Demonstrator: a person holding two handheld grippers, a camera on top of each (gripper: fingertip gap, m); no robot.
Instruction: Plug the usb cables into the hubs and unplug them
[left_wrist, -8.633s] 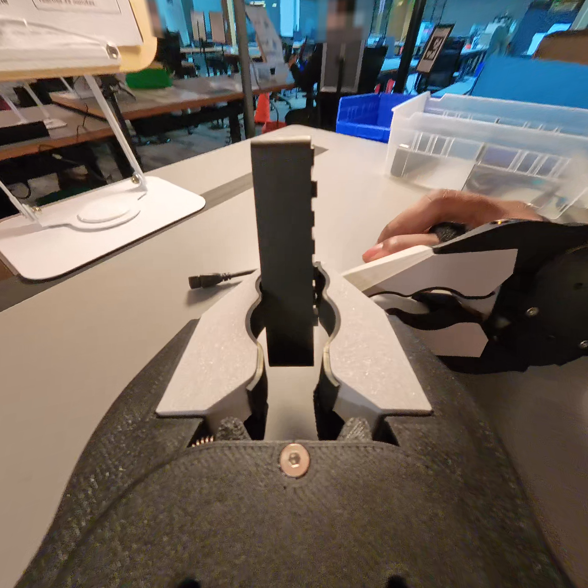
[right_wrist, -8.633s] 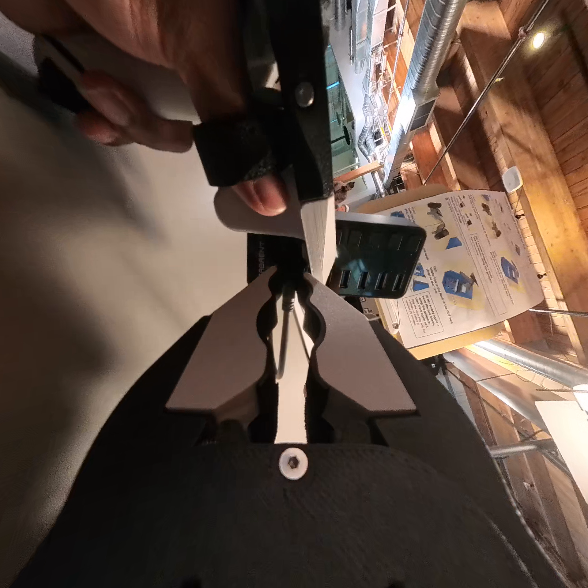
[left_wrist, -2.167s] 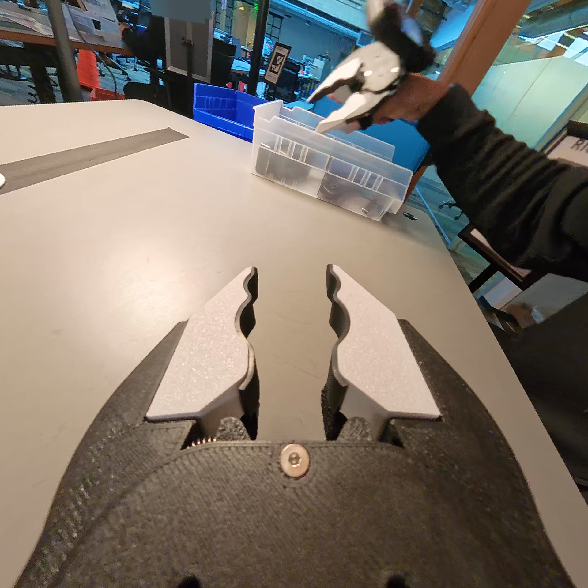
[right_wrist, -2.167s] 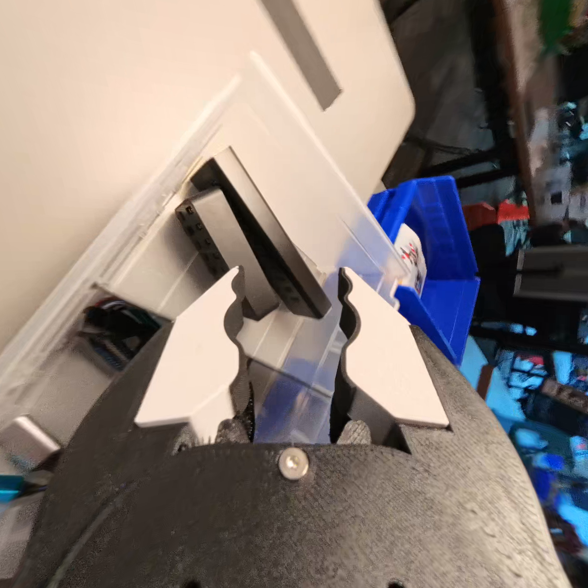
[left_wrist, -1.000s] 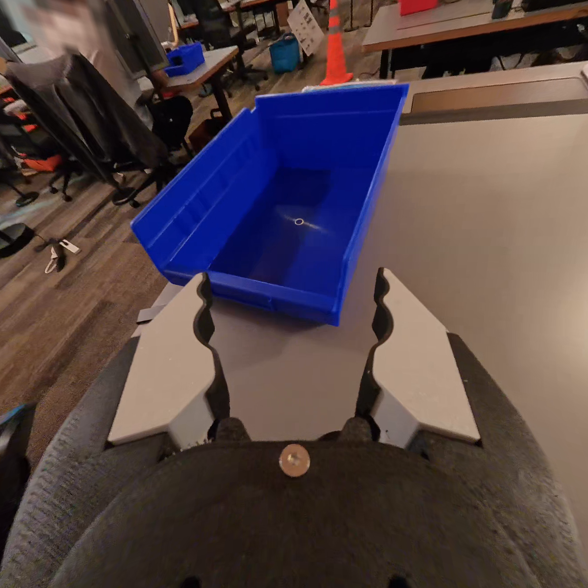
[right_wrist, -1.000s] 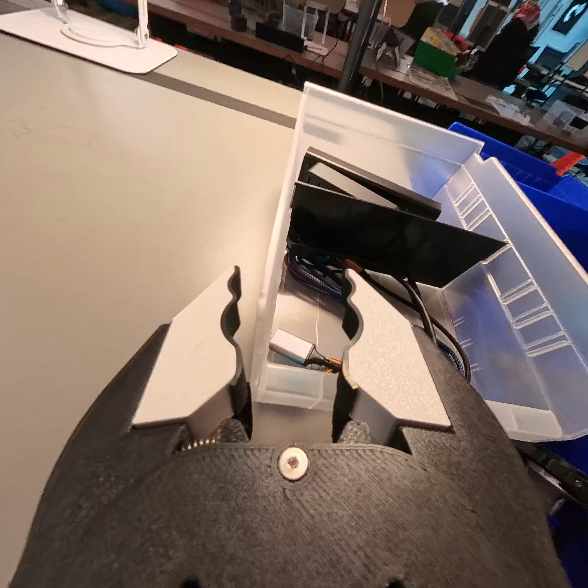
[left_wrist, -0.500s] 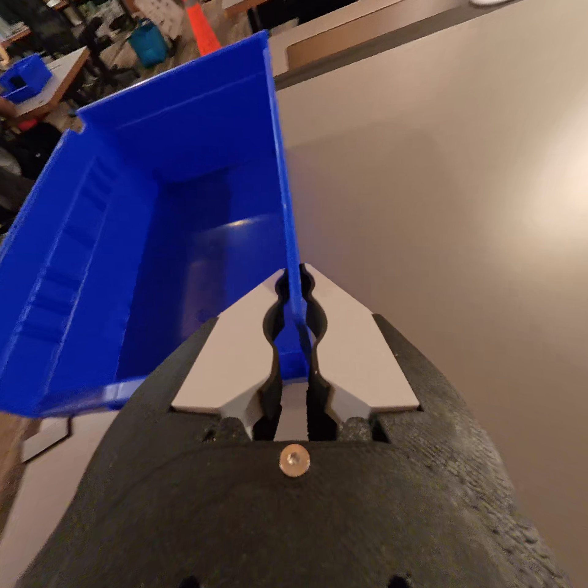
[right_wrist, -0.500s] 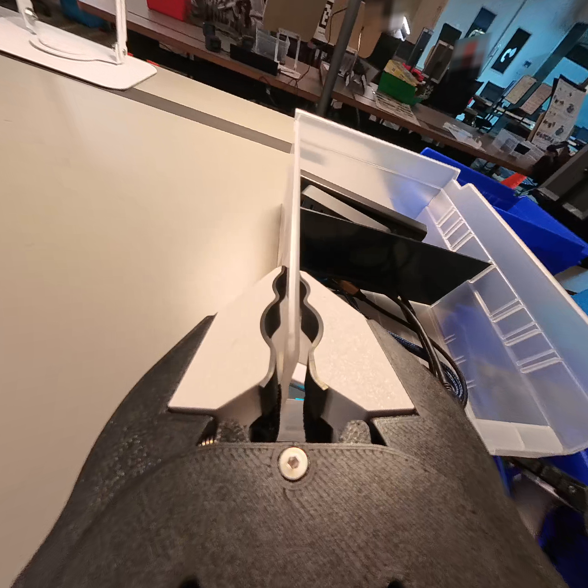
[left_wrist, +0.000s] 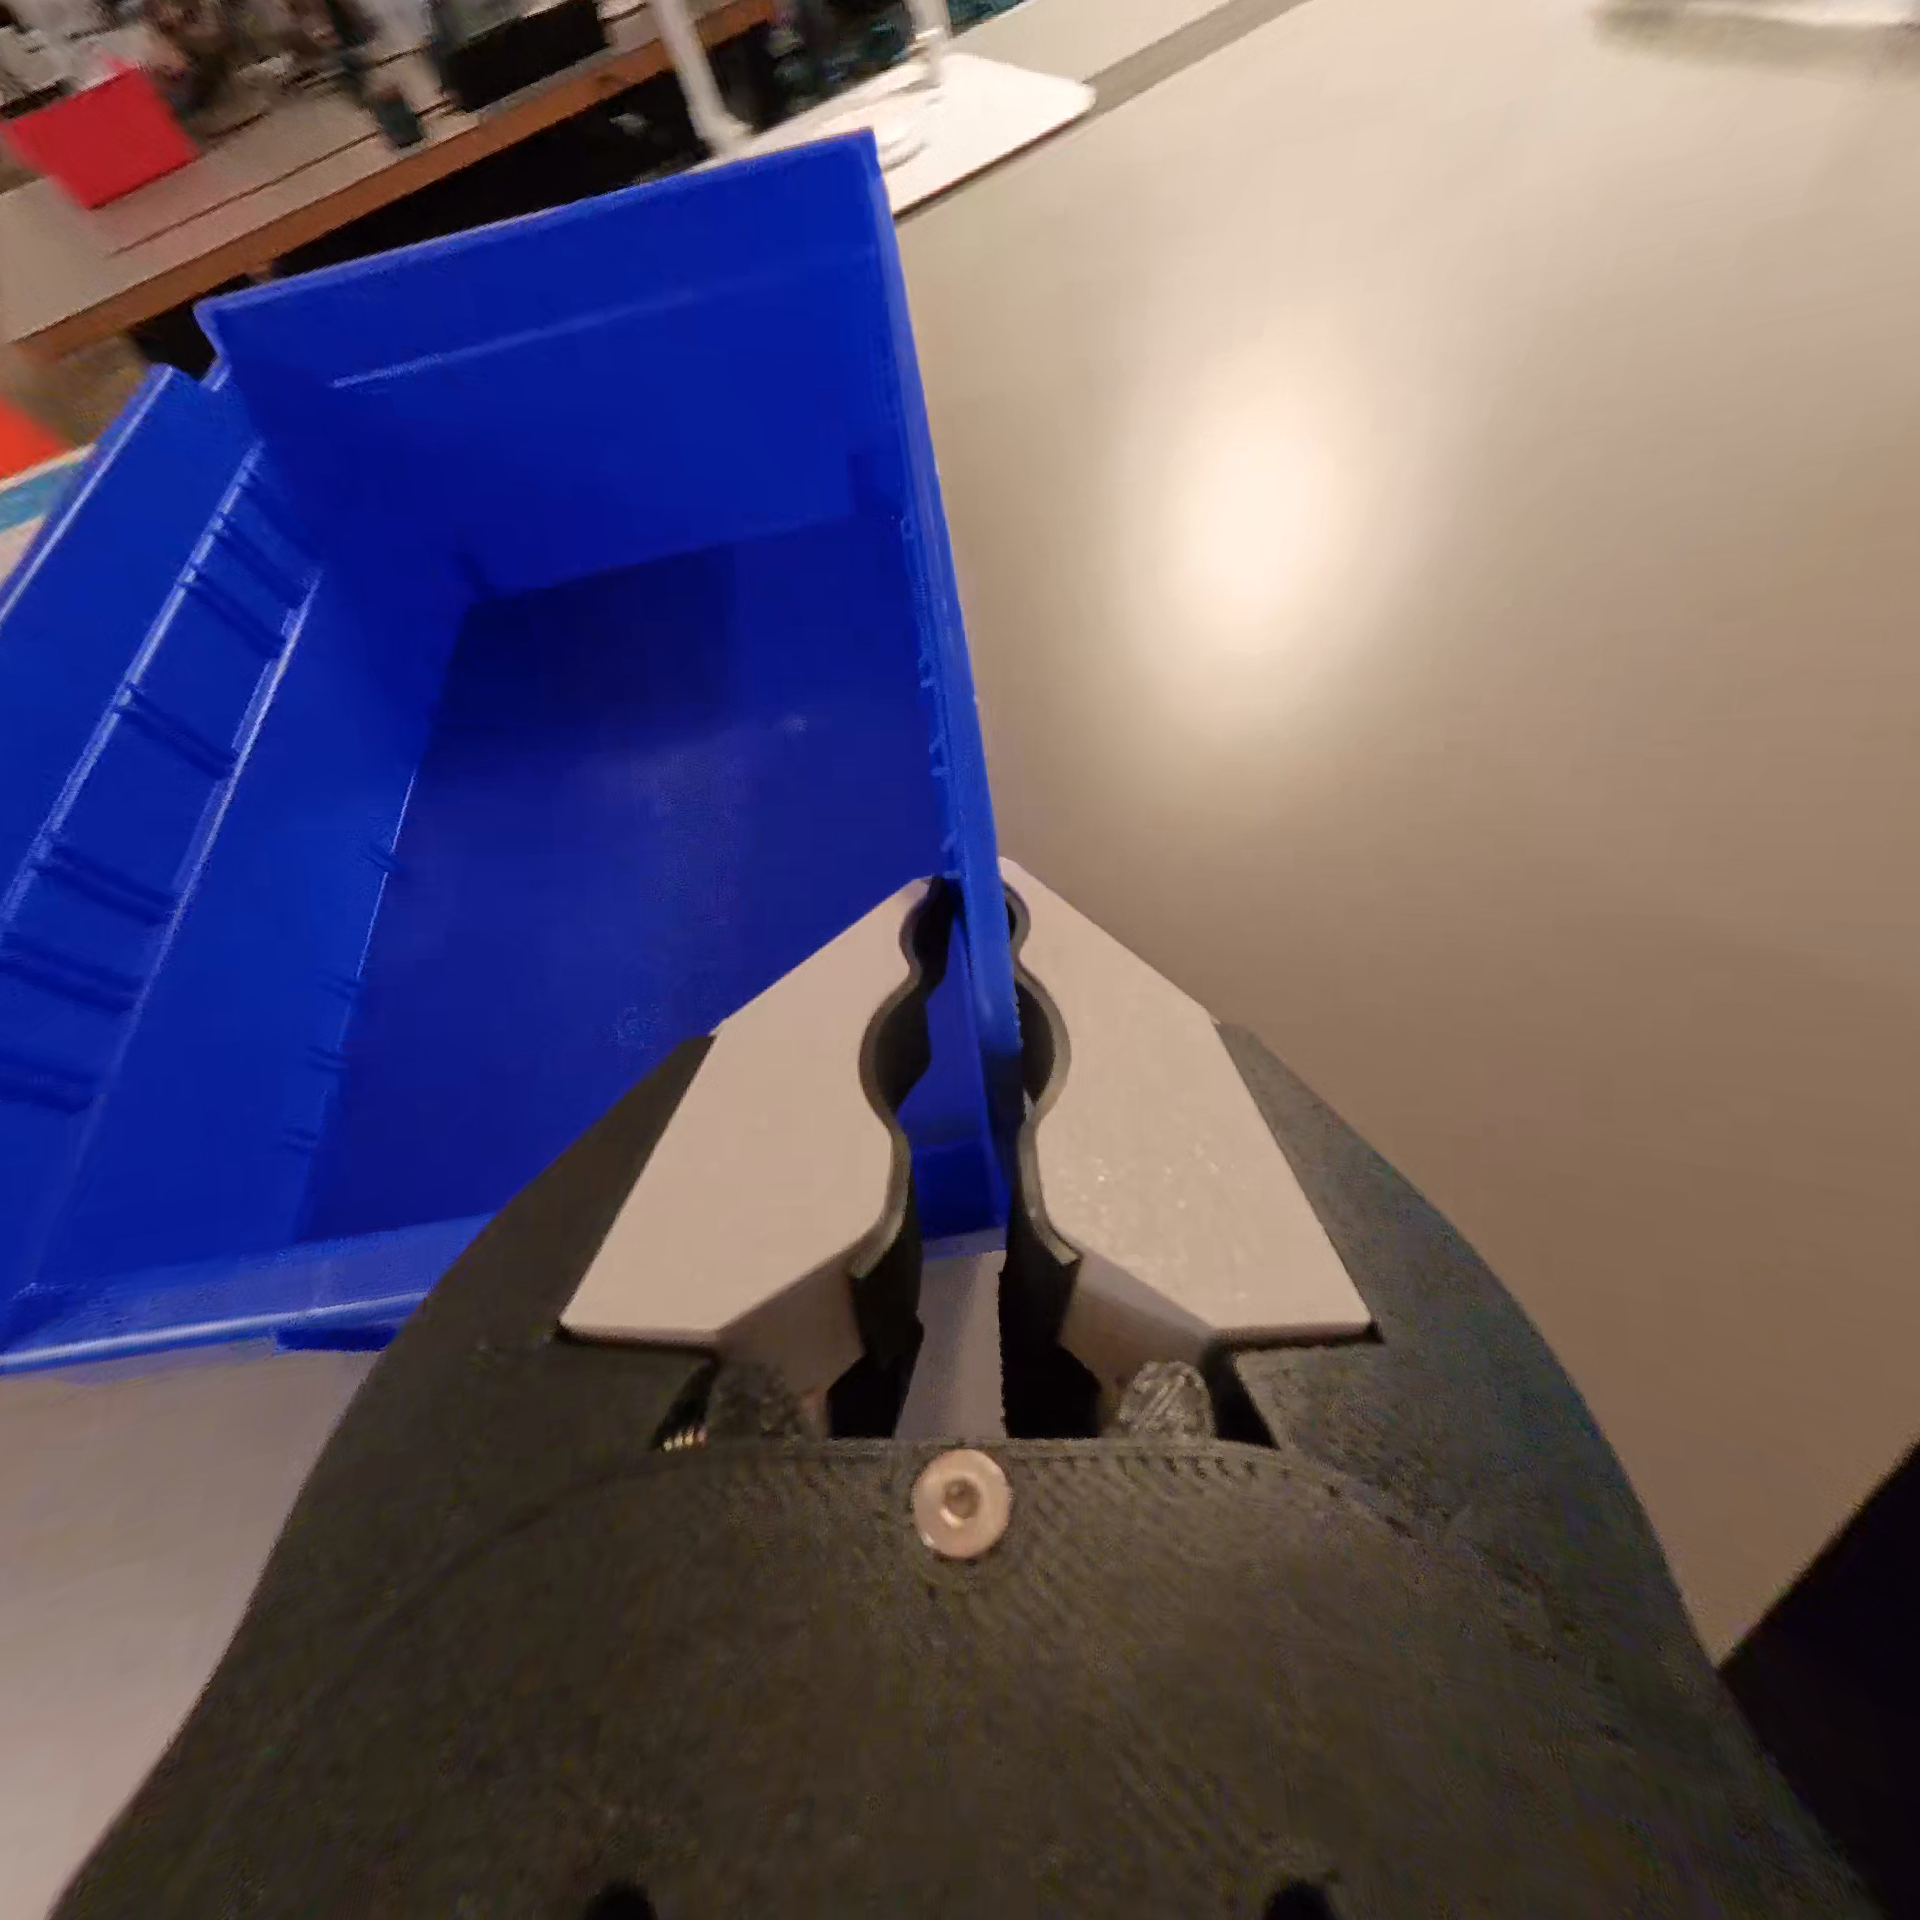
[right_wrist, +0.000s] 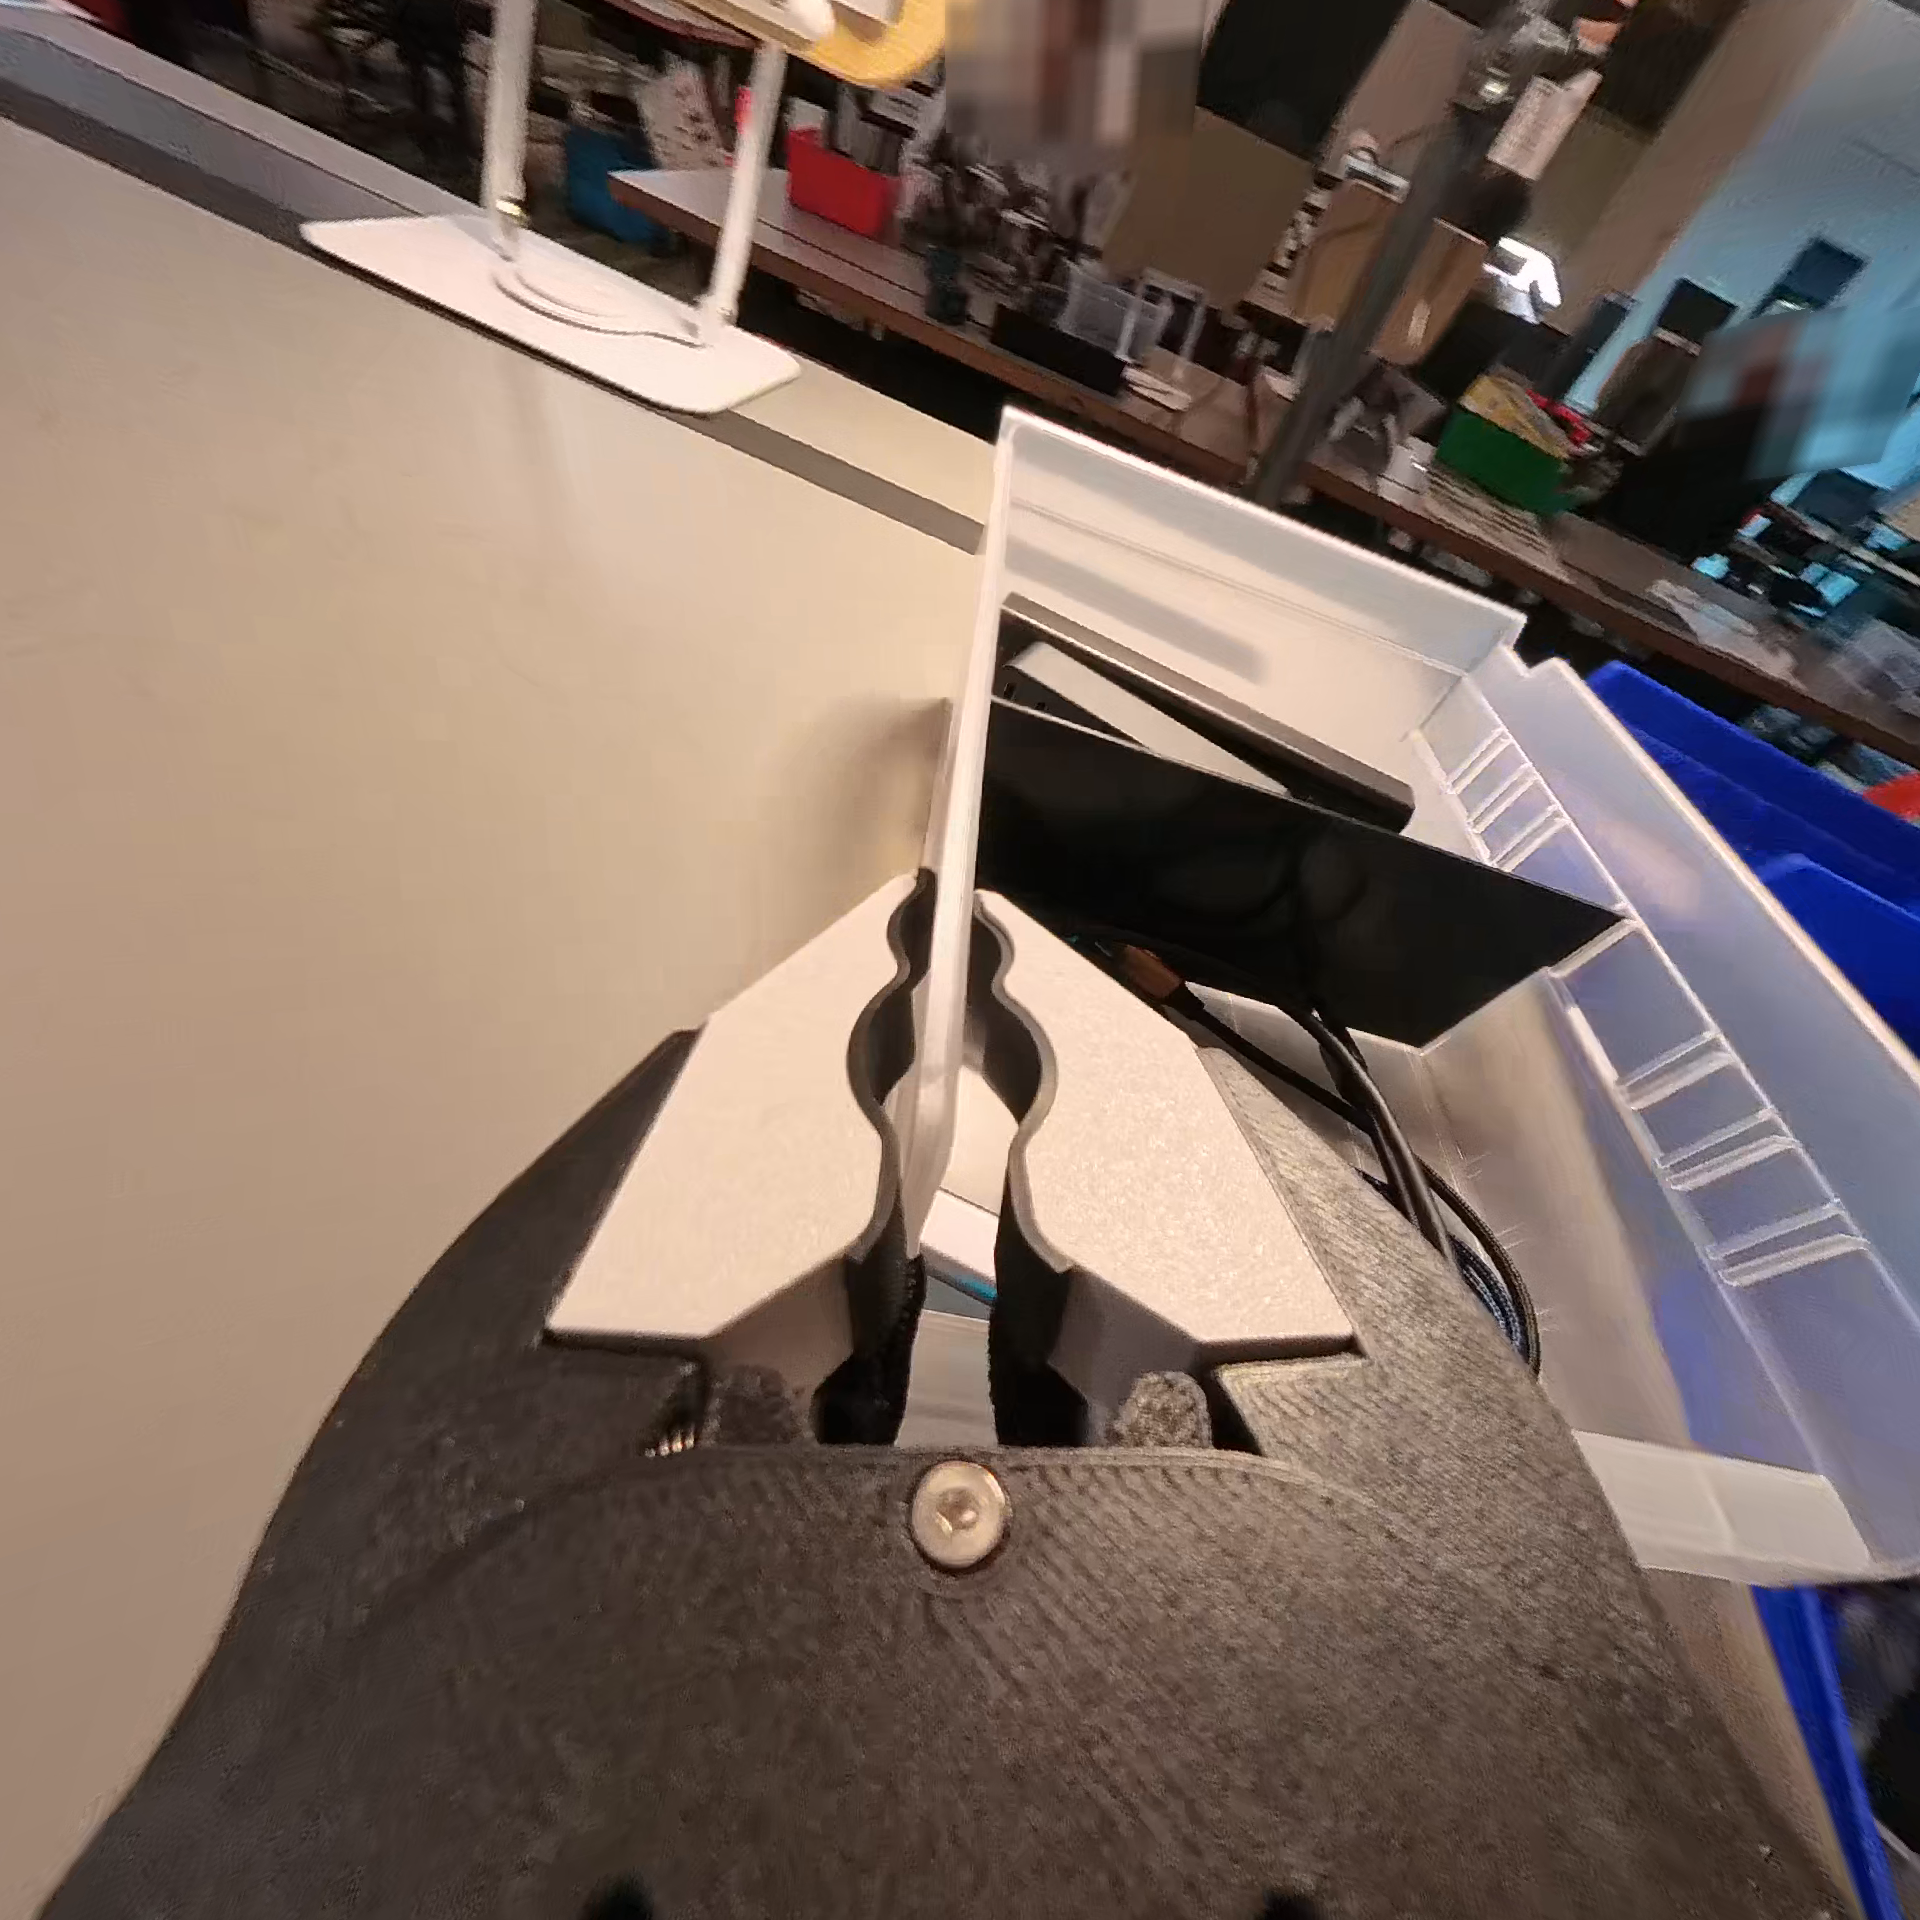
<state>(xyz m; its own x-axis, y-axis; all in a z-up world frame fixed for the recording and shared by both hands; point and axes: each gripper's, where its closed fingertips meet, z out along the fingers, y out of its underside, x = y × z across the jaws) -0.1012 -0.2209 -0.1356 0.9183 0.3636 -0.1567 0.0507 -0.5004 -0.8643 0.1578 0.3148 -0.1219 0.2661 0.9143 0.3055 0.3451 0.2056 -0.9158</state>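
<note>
The wide grey desk carries everything here, and on it sit two bins, each pinched by one tool. In the left wrist view the blue bin shows an empty floor, and the left gripper has its jaws closed down on the bin's right-hand wall, near the front corner, with the thin blue edge running up between them. In the right wrist view the clear bin holds the task's things: two flat black hubs leaning one behind the other against its left wall, and below them dark usb cables coiling along the floor of the bin, partly hidden behind the tool. The right gripper is likewise clamped on the clear bin's left wall, the white edge nipped between the jaws. Judged from this, the task proper has hardly begun: nothing is laid out on the desk, no cable is in hand, and both tools are busy with bins (most likely placing them for work), so picking out a hub, plugging and unplugging all appear to remain. Whether any cable already sits in a hub cannot be told. Only the right view shows hubs and cables, along with more blue bins beside the clear one; only the left view shows the empty bin's interior.
</note>
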